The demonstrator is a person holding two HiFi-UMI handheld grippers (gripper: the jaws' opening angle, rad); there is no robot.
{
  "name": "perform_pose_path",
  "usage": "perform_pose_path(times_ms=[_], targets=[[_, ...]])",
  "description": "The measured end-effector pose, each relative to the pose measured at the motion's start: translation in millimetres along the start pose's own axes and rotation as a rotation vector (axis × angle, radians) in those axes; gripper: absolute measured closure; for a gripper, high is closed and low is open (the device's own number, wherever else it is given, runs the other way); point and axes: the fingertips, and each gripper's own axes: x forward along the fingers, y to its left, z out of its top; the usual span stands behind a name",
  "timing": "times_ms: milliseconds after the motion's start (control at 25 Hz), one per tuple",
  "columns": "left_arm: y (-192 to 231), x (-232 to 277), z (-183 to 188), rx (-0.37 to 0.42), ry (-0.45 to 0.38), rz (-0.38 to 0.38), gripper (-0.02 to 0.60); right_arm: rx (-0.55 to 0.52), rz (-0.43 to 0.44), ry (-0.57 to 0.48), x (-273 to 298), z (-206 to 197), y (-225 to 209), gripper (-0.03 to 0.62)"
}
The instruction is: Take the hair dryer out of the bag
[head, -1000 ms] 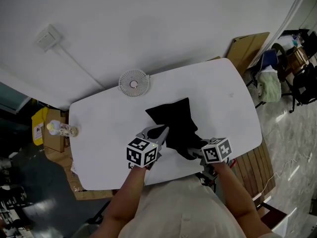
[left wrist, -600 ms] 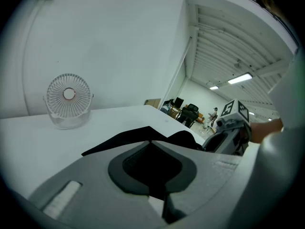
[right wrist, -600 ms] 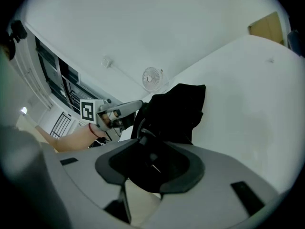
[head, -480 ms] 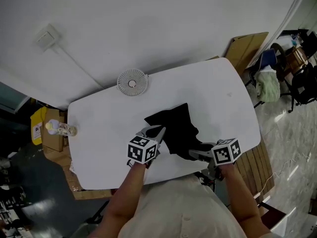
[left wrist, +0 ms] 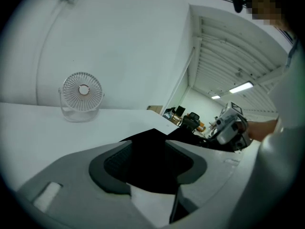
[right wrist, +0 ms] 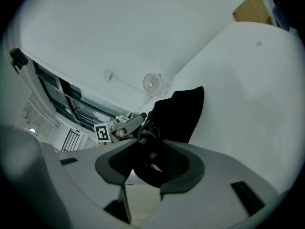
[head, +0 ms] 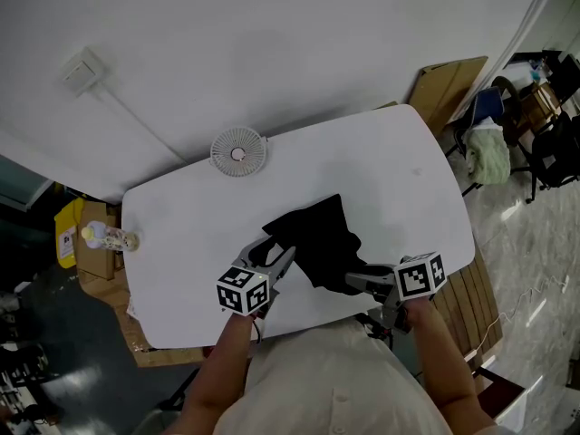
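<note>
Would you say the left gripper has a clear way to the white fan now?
Probably yes: past the black bag's corner, only bare table lies between the left gripper and the fan. Its jaws are opening with the bag's edge between them.

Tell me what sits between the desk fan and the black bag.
Nothing: between the desk fan and the black bag there is only bare white table, clearest in the head view.

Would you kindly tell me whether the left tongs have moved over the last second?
Yes. The left tongs have drawn back from the fan toward the near edge of the table, jaws opening with the black bag between them.
</note>
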Motion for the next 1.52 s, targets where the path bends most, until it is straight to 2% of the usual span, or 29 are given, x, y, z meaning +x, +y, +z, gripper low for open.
perform_pose_path(times_ms=[80, 240, 360, 440, 560, 680, 720, 800, 920, 1040, 1160, 1320, 1440, 1520], targets=[[-6.3, -10.8, -11.4, 0.048, 0.026, -0.028, 0.357, 0.014, 0.004, -0.007, -1.4, 3.7, 1.3, 0.431], [-38.3, -12.0, -44.2, 0.124, 0.141, -0.112, 0.337, 0.021, 0.006, -0.015, 1.8, 12.1, 7.2, 0.430], [-65.4, 4.6, -72.0, 0.134, 0.235, -0.150, 0.260, 0.055, 0.044, -0.027, 5.3, 20.0, 15.8, 0.432], [-78.3, 18.1, -81.6, 0.128, 0.262, -0.145, 0.225, 0.080, 0.064, -0.030, 9.2, 23.7, 20.2, 0.434], [-80.6, 39.9, -83.9, 0.105, 0.268, -0.083, 0.221, 0.087, 0.055, -0.014, 15.3, 22.9, 22.1, 0.436], [-69.8, 52.4, -80.3, 0.027, 0.266, -0.037, 0.224, 0.091, 0.046, -0.012, 19.6, 23.3, 23.9, 0.436], [-65.9, 53.3, -79.1, 0.011, 0.266, -0.032, 0.246, 0.092, 0.043, -0.011, 20.2, 23.2, 23.9, 0.436], [-57.7, 53.7, -80.1, 0.009, 0.275, -0.025, 0.387, 0.096, 0.042, -0.007, 21.3, 21.0, 23.2, 0.434], [-54.8, 57.3, -84.0, 0.030, 0.304, -0.040, 0.455, 0.114, 0.051, -0.004, 26.2, 15.8, 23.3, 0.434], [-62.7, 51.9, -83.0, 0.009, 0.332, -0.100, 0.514, 0.146, 0.067, -0.028, 27.6, 19.9, 23.8, 0.434], [-66.7, 31.6, -87.2, 0.000, 0.366, -0.134, 0.523, 0.155, 0.079, -0.029, 27.0, 23.7, 24.3, 0.434], [-74.2, 13.7, -97.5, 0.049, 0.429, -0.135, 0.531, 0.196, 0.106, -0.037, 30.7, 22.7, 29.7, 0.434], [-87.6, 11.5, -95.0, 0.028, 0.441, -0.210, 0.540, 0.230, 0.131, -0.053, 31.7, 27.9, 31.4, 0.434], [-90.1, 10.1, -94.5, 0.061, 0.465, -0.239, 0.543, 0.249, 0.141, -0.061, 30.8, 33.3, 30.9, 0.434]])
